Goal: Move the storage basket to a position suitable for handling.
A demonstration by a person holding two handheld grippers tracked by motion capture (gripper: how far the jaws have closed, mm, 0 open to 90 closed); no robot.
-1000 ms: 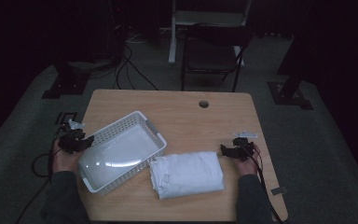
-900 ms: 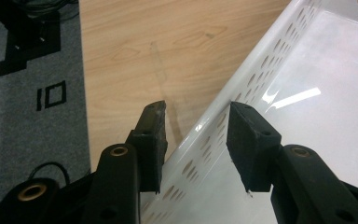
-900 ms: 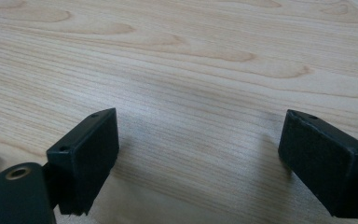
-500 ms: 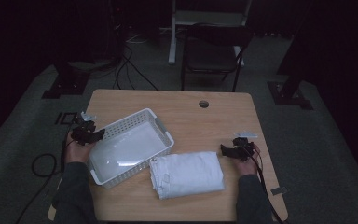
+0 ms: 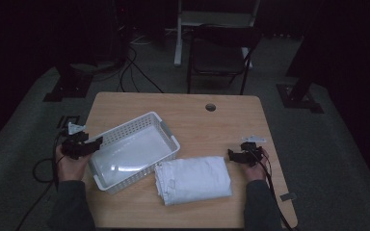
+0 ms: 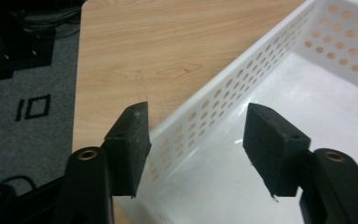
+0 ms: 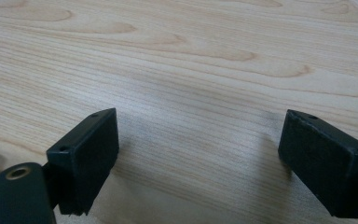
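A white perforated plastic basket (image 5: 139,131) lies empty and skewed on the left half of the wooden table (image 5: 197,120). A folded white cloth (image 5: 193,179) lies just in front of its right corner. My left gripper (image 5: 98,141) sits at the basket's left wall. In the left gripper view the jaws have just been opening, and my left gripper (image 6: 196,114) straddles the basket wall (image 6: 223,98) without pressing on it. My right gripper (image 5: 231,154) rests just right of the cloth. In the right gripper view my right gripper (image 7: 200,128) stands open over bare wood.
A round cable hole (image 5: 210,107) is near the table's far edge. A dark chair (image 5: 219,48) stands behind the table, and cables (image 5: 135,67) run over the grey floor. The left table edge (image 6: 77,93) is close beside the left gripper.
The left hand carried the basket a little to the right and farther onto the table, then its jaws spread off the basket wall. The right hand and the cloth stayed put.
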